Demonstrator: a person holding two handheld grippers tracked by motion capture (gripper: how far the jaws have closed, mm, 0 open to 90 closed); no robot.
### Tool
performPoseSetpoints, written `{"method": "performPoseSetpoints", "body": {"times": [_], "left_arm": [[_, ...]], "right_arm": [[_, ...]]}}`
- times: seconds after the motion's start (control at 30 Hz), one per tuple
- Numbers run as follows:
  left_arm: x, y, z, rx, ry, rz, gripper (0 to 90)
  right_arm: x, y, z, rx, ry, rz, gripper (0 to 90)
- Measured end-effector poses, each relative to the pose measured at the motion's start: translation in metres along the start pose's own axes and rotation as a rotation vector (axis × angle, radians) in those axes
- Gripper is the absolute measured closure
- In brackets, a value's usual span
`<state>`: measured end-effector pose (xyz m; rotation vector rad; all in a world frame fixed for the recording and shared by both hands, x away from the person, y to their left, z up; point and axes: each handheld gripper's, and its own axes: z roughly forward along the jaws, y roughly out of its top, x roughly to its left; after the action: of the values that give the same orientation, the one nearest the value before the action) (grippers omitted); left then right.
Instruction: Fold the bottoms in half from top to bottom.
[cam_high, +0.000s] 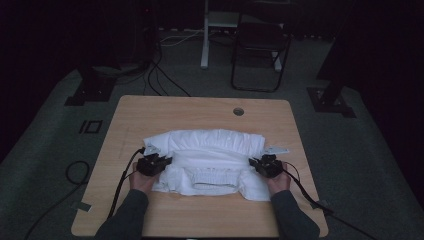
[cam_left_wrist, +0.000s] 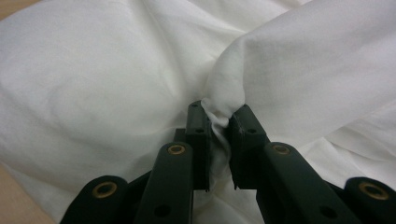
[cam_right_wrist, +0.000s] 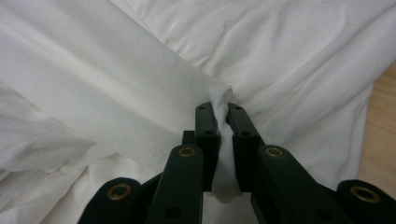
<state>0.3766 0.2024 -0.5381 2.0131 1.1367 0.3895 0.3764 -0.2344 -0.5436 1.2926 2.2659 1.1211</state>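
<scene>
Your two forearms come in over the near edge of the table (cam_high: 165, 107), one gripper in each hand. Left gripper (cam_high: 152, 164): jaws clamped on a bunched pinch of the white garment (cam_high: 210, 157), cloth squeezed between the pads (cam_left_wrist: 243, 128). Right gripper (cam_high: 267, 165): same, jaws nearly together with a thin fold of cloth pressed between them. The garment, one piece, lies across the table's middle, nearer the near edge than the far one, a thick roll or fold along its far side and a ribbed band at the near middle. Judged from this, the fold is partly made: both side ends are gripped, smoothing and final folds remain. Far off, one cable hole (cam_high: 238, 111) near the far right corner; one chair (cam_high: 260, 45) beyond.
</scene>
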Motion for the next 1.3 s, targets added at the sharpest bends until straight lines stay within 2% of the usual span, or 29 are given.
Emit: {"method": "performPoseSetpoints", "body": {"times": [0.17, 0.23, 0.27, 0.3, 0.4, 0.47, 0.53, 0.6, 0.63, 0.67, 0.7, 0.73, 0.77, 0.8, 0.83, 0.87, 0.9, 0.93, 1.0, 1.03, 1.1, 1.13, 1.17, 1.2, 1.23, 1.27, 1.3], "left_arm": [[0.002, 0.013, 0.013, 0.0, 0.102, 0.013, 80.2], [0.003, 0.016, 0.016, 0.0, 0.114, 0.007, 80.2], [0.006, 0.02, 0.02, -0.002, 0.124, -0.021, 80.2], [0.007, 0.022, 0.022, -0.007, 0.127, -0.035, 80.2], [0.01, 0.024, 0.024, -0.009, 0.12, -0.072, 80.4], [0.012, 0.025, 0.023, 0.002, 0.102, -0.086, 80.5], [0.017, 0.027, 0.02, 0.01, 0.066, -0.126, 81.1], [0.019, 0.03, 0.016, 0.001, 0.055, -0.137, 82.1], [0.019, 0.033, 0.011, -0.019, 0.058, -0.129, 83.0], [0.018, 0.036, 0.005, -0.045, 0.059, -0.116, 83.0], [0.017, 0.04, -0.002, -0.076, 0.052, -0.108, 83.3], [0.016, 0.052, -0.019, -0.141, 0.037, -0.104, 83.3], [0.016, 0.052, -0.019, -0.141, 0.037, -0.104, 83.4], [0.016, 0.059, -0.027, -0.166, 0.033, -0.099, 83.5], [0.015, 0.066, -0.035, -0.198, 0.029, -0.099, 83.5], [0.014, 0.072, -0.044, -0.228, 0.02, -0.101, 83.5], [0.013, 0.078, -0.054, -0.262, 0.02, -0.1, 83.9], [0.011, 0.082, -0.065, -0.302, 0.018, -0.102, 83.9], [0.006, 0.085, -0.081, -0.346, -0.002, -0.081, 84.0], [0.003, 0.083, -0.086, -0.348, -0.01, -0.068, 84.0], [-0.001, 0.076, -0.09, -0.321, -0.013, -0.049, 83.8], [-0.001, 0.071, -0.089, -0.306, -0.017, -0.05, 83.7], [-0.001, 0.065, -0.087, -0.292, -0.023, -0.059, 83.5], [0.0, 0.058, -0.085, -0.276, -0.028, -0.068, 83.5], [0.001, 0.051, -0.081, -0.261, -0.036, -0.078, 82.4], [0.002, 0.045, -0.078, -0.238, -0.048, -0.088, 79.2], [0.002, 0.04, -0.074, -0.212, -0.064, -0.093, 79.2]], "right_arm": [[-0.006, 0.013, 0.013, 0.002, -0.022, 0.017, 84.4], [-0.007, 0.021, 0.021, 0.01, -0.041, 0.02, 84.5], [-0.007, 0.021, 0.021, 0.01, -0.041, 0.02, 84.5], [-0.008, 0.028, 0.027, 0.015, -0.061, 0.024, 84.5], [-0.008, 0.034, 0.034, 0.011, -0.08, 0.034, 84.5], [-0.008, 0.035, 0.035, 0.014, -0.078, 0.045, 84.5], [-0.01, 0.036, 0.034, 0.021, -0.073, 0.046, 84.7], [-0.01, 0.038, 0.033, 0.032, -0.065, 0.047, 85.1], [-0.011, 0.04, 0.027, -0.006, -0.046, 0.032, 85.2], [-0.011, 0.04, 0.027, -0.006, -0.046, 0.032, 85.2], [-0.013, 0.045, 0.016, -0.056, -0.04, 0.056, 85.4], [-0.014, 0.049, 0.01, -0.09, -0.037, 0.065, 85.5], [-0.014, 0.049, 0.01, -0.09, -0.037, 0.065, 85.5], [-0.017, 0.059, -0.007, -0.158, -0.027, 0.085, 85.6], [-0.017, 0.059, -0.007, -0.158, -0.027, 0.085, 85.6], [-0.017, 0.065, -0.015, -0.195, -0.02, 0.091, 85.6], [-0.016, 0.076, -0.035, -0.272, -0.029, 0.085, 85.7], [-0.016, 0.076, -0.035, -0.272, -0.029, 0.085, 85.7], [-0.013, 0.084, -0.058, -0.372, -0.008, 0.08, 85.7], [-0.011, 0.085, -0.067, -0.399, -0.003, 0.07, 85.7], [-0.006, 0.083, -0.077, -0.4, -0.005, 0.039, 85.6], [-0.003, 0.078, -0.078, -0.384, -0.002, 0.029, 85.6], [0.002, 0.064, -0.077, -0.346, 0.005, 0.008, 85.6], [0.002, 0.064, -0.077, -0.346, 0.005, 0.008, 85.6], [0.007, 0.046, -0.073, -0.31, 0.03, 0.003, 84.9], [0.008, 0.037, -0.071, -0.287, 0.039, 0.005, 83.0], [0.008, 0.037, -0.071, -0.287, 0.039, 0.005, 83.0]]}}
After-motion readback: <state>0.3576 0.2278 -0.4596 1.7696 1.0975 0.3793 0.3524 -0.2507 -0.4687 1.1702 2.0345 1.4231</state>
